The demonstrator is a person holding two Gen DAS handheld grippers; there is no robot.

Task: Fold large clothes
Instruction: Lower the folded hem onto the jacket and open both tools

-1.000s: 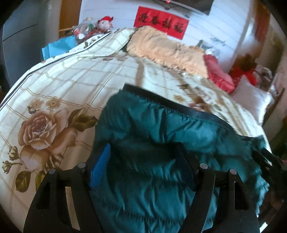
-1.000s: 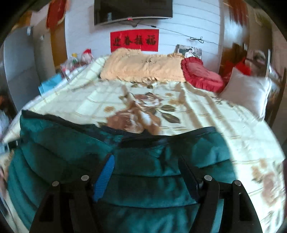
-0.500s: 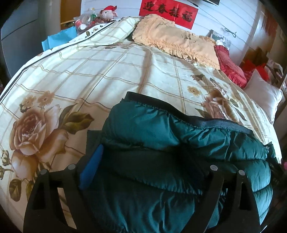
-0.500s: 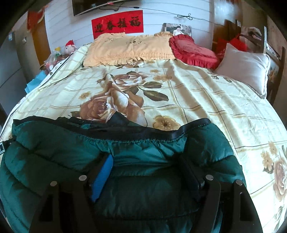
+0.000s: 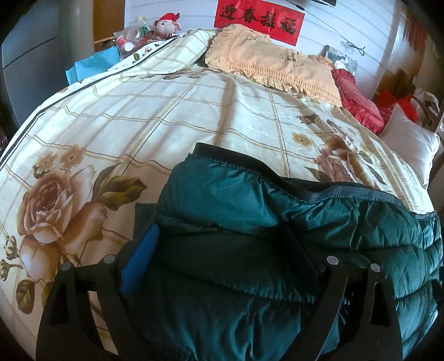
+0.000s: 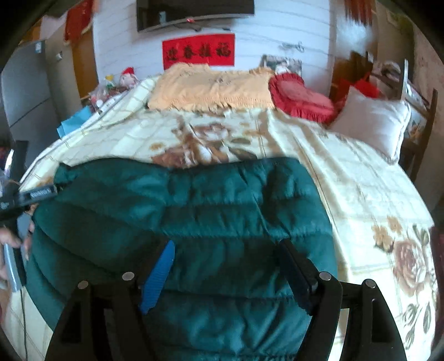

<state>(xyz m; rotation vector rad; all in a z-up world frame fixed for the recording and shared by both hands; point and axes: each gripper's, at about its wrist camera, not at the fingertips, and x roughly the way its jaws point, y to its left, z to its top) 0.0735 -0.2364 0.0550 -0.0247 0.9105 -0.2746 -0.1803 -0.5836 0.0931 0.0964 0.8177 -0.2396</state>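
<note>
A: The green puffer jacket point(image 5: 249, 250) lies folded near the foot edge of the bed point(image 5: 166, 125), its long axis running across the bed, side to side. The black-trimmed hem faces the pillows in the left wrist view.

B: And the quilted seams run that same way, parallel to the foot edge. The left gripper point(image 5: 222, 258) has its jaws spread wide, straddling the jacket's left end. One blue pad point(image 5: 140, 263) sits at the jacket's outer side, with the bulk of the padding between the fingers. Whether the pads press on it, I cannot tell.

A: The right gripper point(image 6: 227, 266) stands apart too, over the jacket's right portion, fabric bulging between the fingers. I see no pinch there; the picture is blurred, so contact is unclear.

B: Any writing?

A: A red banner point(image 5: 258, 20) on the white wall carries black Chinese characters. Too small for me to read with certainty.

B: Room to move?

A: Plenty. The floral bedspread is bare from the jacket's hem up to the peach pillow point(image 5: 272, 66) at the head edge. A red cushion point(image 6: 302, 97) and a white pillow point(image 6: 371, 122) crowd the right head corner. The jacket's right end stops short of the bed's right edge, with open bedspread beside it.

B: In the right wrist view, a hand point(image 6: 11, 244) shows at the far left, beside the jacket's left end.
</note>
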